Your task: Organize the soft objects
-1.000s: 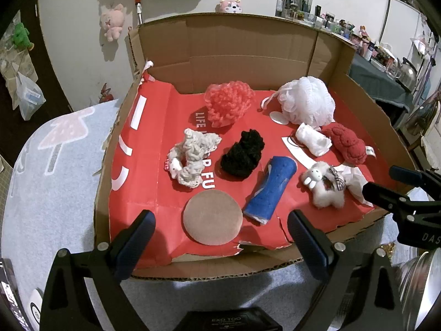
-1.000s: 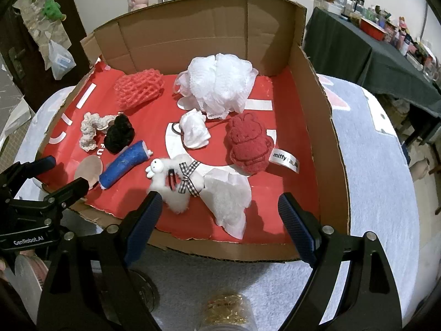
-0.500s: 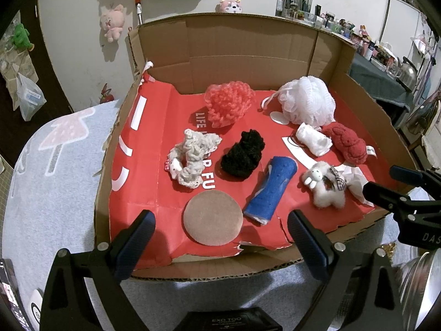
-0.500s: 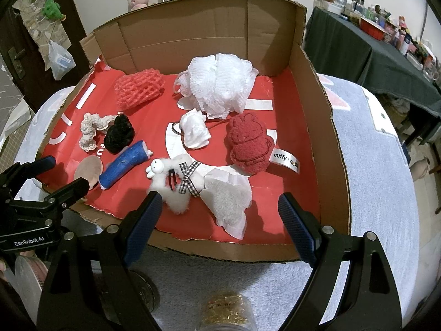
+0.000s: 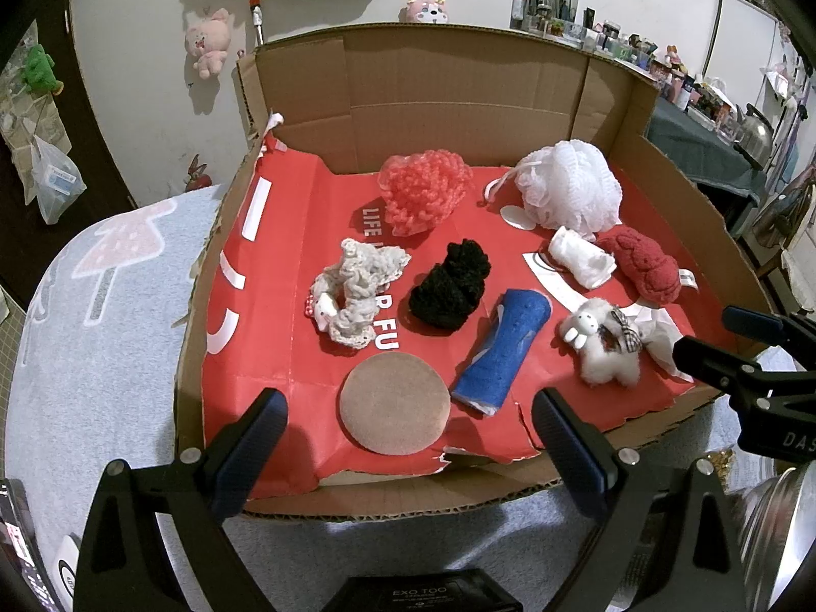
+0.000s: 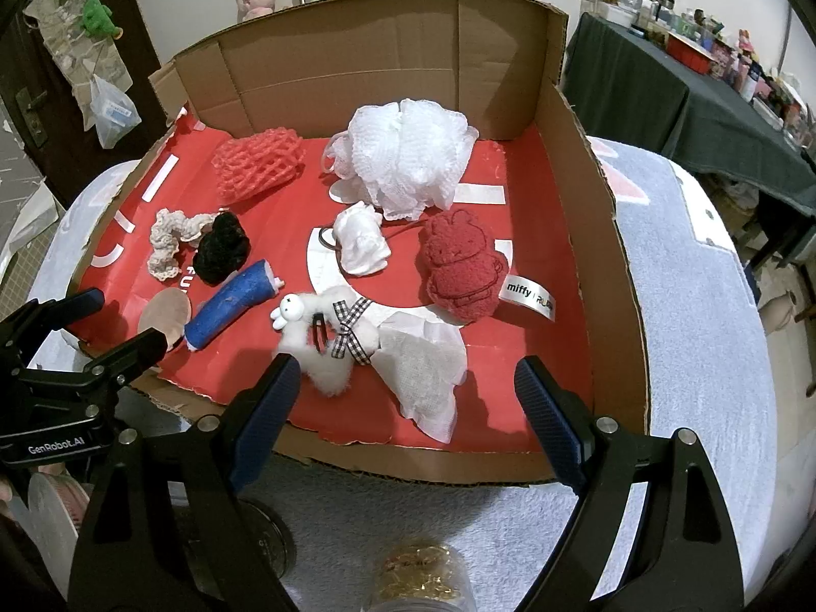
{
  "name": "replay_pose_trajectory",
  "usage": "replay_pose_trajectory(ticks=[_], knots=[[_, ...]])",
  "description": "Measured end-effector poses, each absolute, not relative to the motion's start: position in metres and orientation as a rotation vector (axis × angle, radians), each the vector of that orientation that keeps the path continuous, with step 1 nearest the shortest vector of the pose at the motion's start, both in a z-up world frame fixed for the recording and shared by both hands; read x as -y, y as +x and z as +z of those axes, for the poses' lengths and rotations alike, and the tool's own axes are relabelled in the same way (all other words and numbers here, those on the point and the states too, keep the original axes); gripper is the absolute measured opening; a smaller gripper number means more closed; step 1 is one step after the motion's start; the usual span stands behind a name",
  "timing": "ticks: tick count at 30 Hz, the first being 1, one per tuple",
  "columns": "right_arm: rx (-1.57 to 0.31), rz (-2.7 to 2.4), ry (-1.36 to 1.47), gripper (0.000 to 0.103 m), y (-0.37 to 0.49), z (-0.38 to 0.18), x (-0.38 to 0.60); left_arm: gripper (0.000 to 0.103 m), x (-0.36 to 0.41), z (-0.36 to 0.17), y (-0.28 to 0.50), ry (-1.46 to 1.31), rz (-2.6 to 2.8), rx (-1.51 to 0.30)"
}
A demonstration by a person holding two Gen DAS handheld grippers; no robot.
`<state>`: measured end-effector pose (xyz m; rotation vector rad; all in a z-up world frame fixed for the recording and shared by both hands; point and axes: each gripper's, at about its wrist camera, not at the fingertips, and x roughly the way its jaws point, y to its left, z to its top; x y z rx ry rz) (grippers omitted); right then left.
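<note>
A cardboard box (image 5: 443,76) with a red floor holds several soft objects: a coral mesh puff (image 5: 423,191), a white bath puff (image 5: 568,186), a black scrunchie (image 5: 451,283), a cream crochet scrunchie (image 5: 357,290), a blue roll (image 5: 505,352), a tan round pad (image 5: 395,403), a white plush lamb (image 5: 604,341), a red plush bunny (image 6: 461,270) and a white cloth roll (image 6: 362,245). My left gripper (image 5: 408,438) is open at the box's front edge, above the pad. My right gripper (image 6: 403,408) is open, just in front of the lamb (image 6: 326,336).
A white mesh sheet (image 6: 428,372) lies beside the lamb. A grey-blue towel (image 6: 704,336) covers the table around the box. A metal lid (image 5: 775,520) and a gold-filled jar (image 6: 421,581) sit near the front. A dark table (image 6: 663,81) stands right.
</note>
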<state>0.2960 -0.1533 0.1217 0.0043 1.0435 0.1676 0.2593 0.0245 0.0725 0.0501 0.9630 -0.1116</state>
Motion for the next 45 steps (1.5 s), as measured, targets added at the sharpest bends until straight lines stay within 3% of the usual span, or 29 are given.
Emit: replay_pose_trajectory(ticks=[35,45], knots=[[-1.056,0.165,0.042,0.086,0.298,0.122,0.156,0.098,-0.025,0.074,0.258,0.019,-0.118,-0.974],[-0.995,0.163,0.049,0.086,0.289,0.155,0.167,0.098,-0.036,0.115,0.245,-0.026,-0.119,-0.889]])
